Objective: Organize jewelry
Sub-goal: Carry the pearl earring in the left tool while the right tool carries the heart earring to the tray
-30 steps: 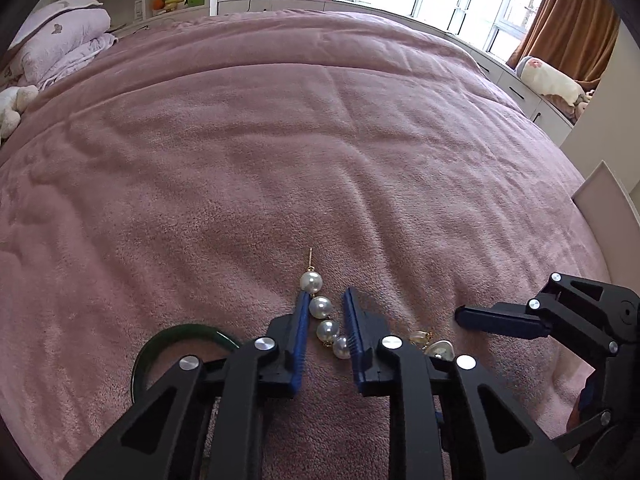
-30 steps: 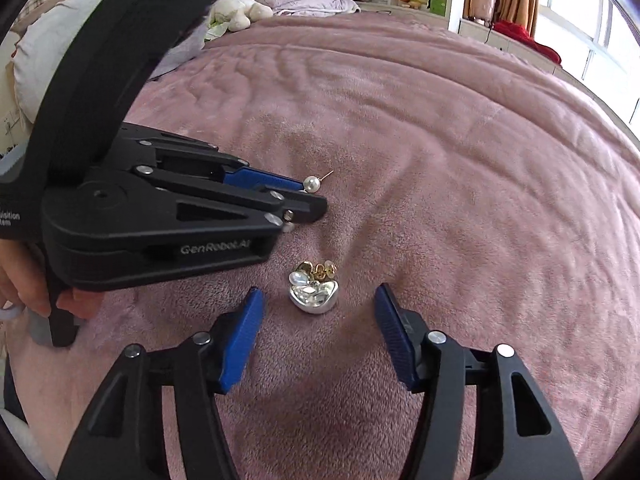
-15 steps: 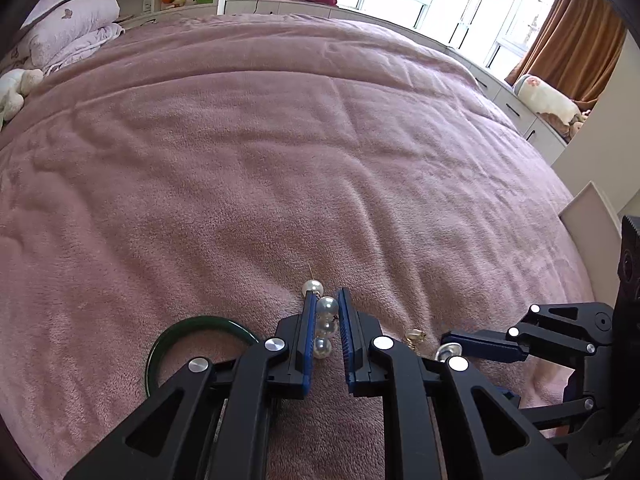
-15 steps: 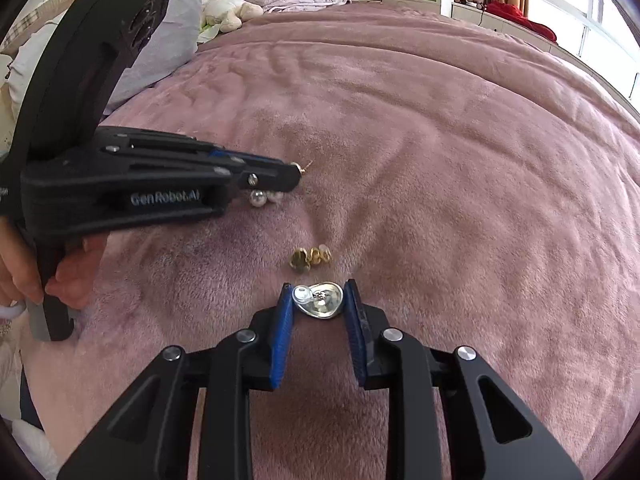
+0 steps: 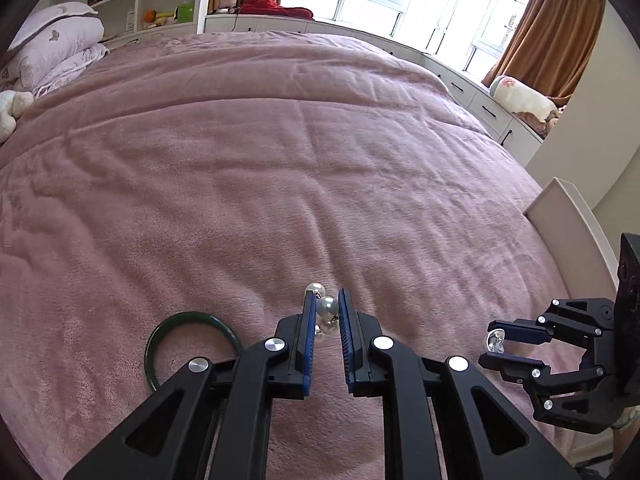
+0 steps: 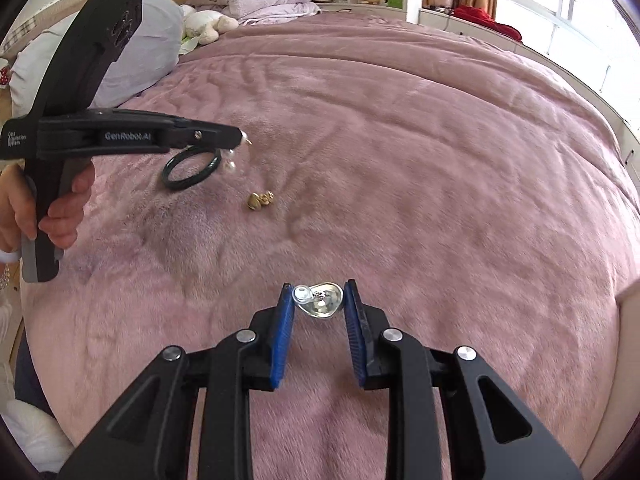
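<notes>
Both grippers hold jewelry above the pink blanket (image 5: 280,168).

The left gripper (image 5: 327,308) clamps the pearl earring (image 5: 327,307); the right gripper (image 6: 317,300) grips the silver heart (image 6: 324,304). The green bangle (image 6: 192,168) lies at 10 o'clock, gold studs (image 6: 260,200) beside it.

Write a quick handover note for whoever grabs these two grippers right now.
Left gripper: shut on the pearl drop earring, lifted above the pink blanket.
Right gripper: shut on the silver heart earring, also off the blanket.
On the blanket: green jade bangle and small gold earring.
Done: both earrings picked up.
Left: put them away, then the bangle and gold piece; no jewelry box is in view.
</notes>
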A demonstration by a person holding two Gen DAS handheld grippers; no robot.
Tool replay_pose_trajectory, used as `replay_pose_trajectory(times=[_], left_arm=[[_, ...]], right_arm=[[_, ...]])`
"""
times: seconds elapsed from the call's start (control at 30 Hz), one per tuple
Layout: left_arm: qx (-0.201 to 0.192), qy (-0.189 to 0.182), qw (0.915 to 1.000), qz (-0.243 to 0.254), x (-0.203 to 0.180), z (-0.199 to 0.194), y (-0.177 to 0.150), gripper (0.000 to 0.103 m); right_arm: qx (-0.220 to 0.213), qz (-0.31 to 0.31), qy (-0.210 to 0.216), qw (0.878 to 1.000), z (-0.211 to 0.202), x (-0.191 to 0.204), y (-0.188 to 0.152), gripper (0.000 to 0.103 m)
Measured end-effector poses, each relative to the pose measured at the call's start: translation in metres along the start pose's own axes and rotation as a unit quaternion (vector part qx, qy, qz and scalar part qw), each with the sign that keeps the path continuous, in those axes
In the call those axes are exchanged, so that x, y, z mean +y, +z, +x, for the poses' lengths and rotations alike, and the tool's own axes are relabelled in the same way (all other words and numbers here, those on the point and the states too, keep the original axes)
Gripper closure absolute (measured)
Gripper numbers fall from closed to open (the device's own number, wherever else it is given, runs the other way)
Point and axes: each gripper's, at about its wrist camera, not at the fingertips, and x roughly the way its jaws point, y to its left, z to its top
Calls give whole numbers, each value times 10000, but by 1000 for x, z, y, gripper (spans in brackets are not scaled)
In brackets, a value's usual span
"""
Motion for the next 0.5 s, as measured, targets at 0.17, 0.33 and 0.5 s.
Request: replay_pose_trajectory(times=[0.17,0.33,0.5], left_arm=[[-53,-111,9997,232,-30,-7,6,87],[-61,-353,9986,402,-69,-4,12,87],[-1,-537,9955,779,-120,6,19,87]], right_arm=[[-97,134,-231,9996,-27,-18,-24,77],[-322,458,-466,9973,-62,-44,-48,77],[-557,759,-754,9927,-103,-71,-70,77]])
